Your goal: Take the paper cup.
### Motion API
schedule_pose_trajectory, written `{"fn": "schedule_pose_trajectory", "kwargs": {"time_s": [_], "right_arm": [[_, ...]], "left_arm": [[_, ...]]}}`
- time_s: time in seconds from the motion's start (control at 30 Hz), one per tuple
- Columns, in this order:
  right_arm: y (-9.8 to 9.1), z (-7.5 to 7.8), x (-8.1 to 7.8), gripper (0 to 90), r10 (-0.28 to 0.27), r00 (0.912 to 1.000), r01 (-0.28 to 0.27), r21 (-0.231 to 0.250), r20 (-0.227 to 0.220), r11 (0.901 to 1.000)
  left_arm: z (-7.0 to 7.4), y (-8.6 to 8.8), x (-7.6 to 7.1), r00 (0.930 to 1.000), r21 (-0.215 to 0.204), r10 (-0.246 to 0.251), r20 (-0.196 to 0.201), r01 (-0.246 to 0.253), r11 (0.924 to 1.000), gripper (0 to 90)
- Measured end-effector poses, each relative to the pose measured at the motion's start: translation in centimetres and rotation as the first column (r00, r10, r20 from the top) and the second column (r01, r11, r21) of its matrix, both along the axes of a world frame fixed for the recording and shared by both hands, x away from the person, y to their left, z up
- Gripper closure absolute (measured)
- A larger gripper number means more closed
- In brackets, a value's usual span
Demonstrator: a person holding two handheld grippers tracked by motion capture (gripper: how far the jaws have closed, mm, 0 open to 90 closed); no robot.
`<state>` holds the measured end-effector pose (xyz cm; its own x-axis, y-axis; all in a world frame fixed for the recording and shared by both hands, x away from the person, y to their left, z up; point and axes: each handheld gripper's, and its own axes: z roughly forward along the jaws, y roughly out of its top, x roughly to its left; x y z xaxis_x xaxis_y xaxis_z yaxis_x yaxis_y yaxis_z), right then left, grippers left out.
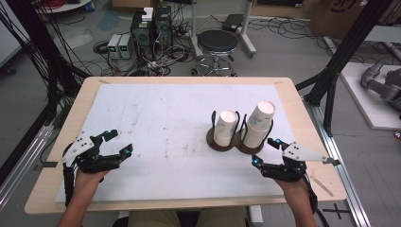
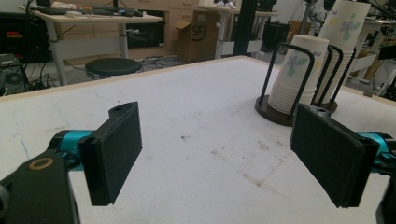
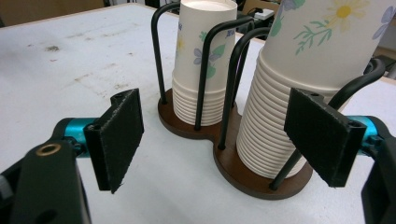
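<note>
A dark brown two-slot cup holder [image 1: 216,143] with black wire hoops stands right of the table's middle. Its left slot carries a shorter stack of flowered paper cups [image 1: 225,126], its right slot a taller stack [image 1: 258,123]. My right gripper [image 1: 265,152] is open just in front of the taller stack. In the right gripper view the taller stack [image 3: 299,79] and the shorter stack [image 3: 198,60] stand close ahead of the open right gripper [image 3: 219,135], on the holder's base [image 3: 243,170]. My left gripper [image 1: 120,143] is open at the near left, holding nothing. From the left gripper [image 2: 222,149] the shorter stack [image 2: 299,74] shows far off.
A white mat [image 1: 165,118] covers the wooden table [image 1: 80,101], stained near its middle. Behind the table are a black stool [image 1: 217,45], computer towers [image 1: 151,30] and floor cables. A grey robot arm [image 1: 383,85] lies on a platform at right.
</note>
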<state>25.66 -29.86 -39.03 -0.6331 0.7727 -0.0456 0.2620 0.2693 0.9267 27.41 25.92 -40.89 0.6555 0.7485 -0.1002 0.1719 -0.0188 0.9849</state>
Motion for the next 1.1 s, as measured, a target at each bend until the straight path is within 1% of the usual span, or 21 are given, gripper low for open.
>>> {"fn": "schedule_pose_trajectory", "kwargs": {"time_s": [0.03, 0.2, 0.27, 0.33, 0.43, 0.6, 0.77, 0.8, 0.87, 0.93, 1.03, 1.1], "right_arm": [[0.0, 0.0, -0.1, 20.3, -0.001, 1.0, 0.001, 0.002, -0.007, 1.0], [-0.2, 0.1, -0.1, 20.3, -0.002, 1.0, 0.002, 0.01, -0.005, 0.9999], [-0.3, 0.1, -0.1, 20.3, 0.0, 1.0, 0.0, 0.015, -0.005, 0.9999], [-0.3, 0.0, -0.1, 20.3, -0.001, 0.9999, 0.001, 0.021, -0.014, 0.9998], [-0.5, -0.2, -0.2, 20.3, -0.003, 0.9998, 0.004, 0.019, -0.019, 0.9998], [-0.4, -0.5, -0.2, 20.3, -0.001, 0.9997, 0.001, -0.003, -0.026, 1.0], [-0.2, -0.3, -0.6, 20.3, 0.003, 0.9997, -0.003, -0.002, -0.024, 1.0], [-0.3, -0.2, -0.6, 20.3, 0.001, 0.9999, -0.001, -0.003, -0.017, 1.0], [-0.3, -0.1, -0.6, 20.3, 0.003, 0.9999, -0.003, -0.001, -0.016, 1.0], [-0.3, 0.0, -0.7, 20.3, 0.005, 0.9999, -0.005, 0.005, -0.016, 1.0], [-0.2, -0.1, -0.6, 20.3, 0.012, 0.9997, -0.012, 0.005, -0.022, 0.9999], [-0.2, -0.1, -0.6, 20.3, 0.014, 0.9997, -0.014, 0.004, -0.022, 0.9999]], "left_arm": [[0.0, 0.0, 0.1, 1.0, 0.003, -0.004, -0.003, 0.004, 1.0, 16.7], [-0.1, -0.4, 0.4, 0.9999, 0.007, -0.011, -0.007, 0.011, 0.9999, 16.8], [-0.2, -0.5, 0.6, 0.9997, 0.0, -0.017, -0.015, 0.017, 0.9998, 16.8], [-0.3, -0.7, 0.9, 0.9993, -0.018, -0.026, -0.027, 0.025, 0.9995, 16.7], [-0.3, -1.1, 1.4, 0.9987, -0.031, -0.041, -0.029, 0.04, 0.9987, 16.7], [0.1, -1.8, 1.6, 0.9966, -0.017, -0.076, -0.033, 0.075, 0.997, 16.7], [0.5, -2.4, 1.8, 0.9941, -0.005, -0.101, -0.04, 0.101, 0.9949, 16.6], [0.6, -2.5, 1.9, 0.9936, -0.006, -0.106, -0.04, 0.106, 0.9944, 16.6], [1.1, -2.9, 2.2, 0.9921, -0.012, -0.119, -0.038, 0.119, 0.9928, 16.7], [1.9, -3.4, 2.7, 0.9906, -0.012, -0.134, -0.028, 0.134, 0.991, 16.7], [3.2, -4.5, 3.7, 0.9866, 0.0, -0.163, -0.012, 0.163, 0.9866, 16.7], [4.1, -5.4, 4.3, 0.982, 0.007, -0.189, -0.002, 0.189, 0.9819, 16.6]]}}
